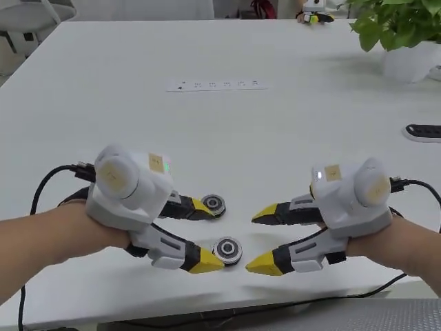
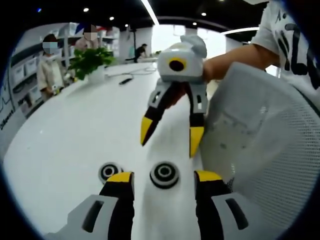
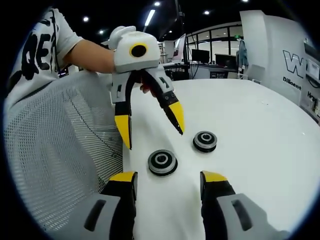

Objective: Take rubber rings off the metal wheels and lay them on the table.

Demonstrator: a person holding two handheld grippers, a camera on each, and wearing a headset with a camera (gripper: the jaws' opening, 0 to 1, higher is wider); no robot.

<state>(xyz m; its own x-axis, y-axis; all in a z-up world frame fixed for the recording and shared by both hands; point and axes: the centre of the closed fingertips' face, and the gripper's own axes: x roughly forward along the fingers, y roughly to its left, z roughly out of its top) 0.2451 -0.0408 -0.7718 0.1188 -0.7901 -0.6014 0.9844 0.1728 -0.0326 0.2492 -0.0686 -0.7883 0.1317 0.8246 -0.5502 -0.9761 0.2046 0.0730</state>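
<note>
Two metal wheels lie flat on the white tabletop [image 1: 207, 124] close to its near edge, with their axles vertical and bores facing up. Each is a small round disc with a dark rubber ring around a shiny, stepped metal hub. The nearer wheel [image 1: 228, 249] sits between the yellow tips of the two facing grippers. The farther wheel [image 1: 213, 204] lies just beside the tip of one jaw of the left gripper [image 1: 205, 234]. That gripper's jaws are spread apart and grasp nothing. The right gripper [image 1: 253, 240] is likewise spread wide and empty.
</note>
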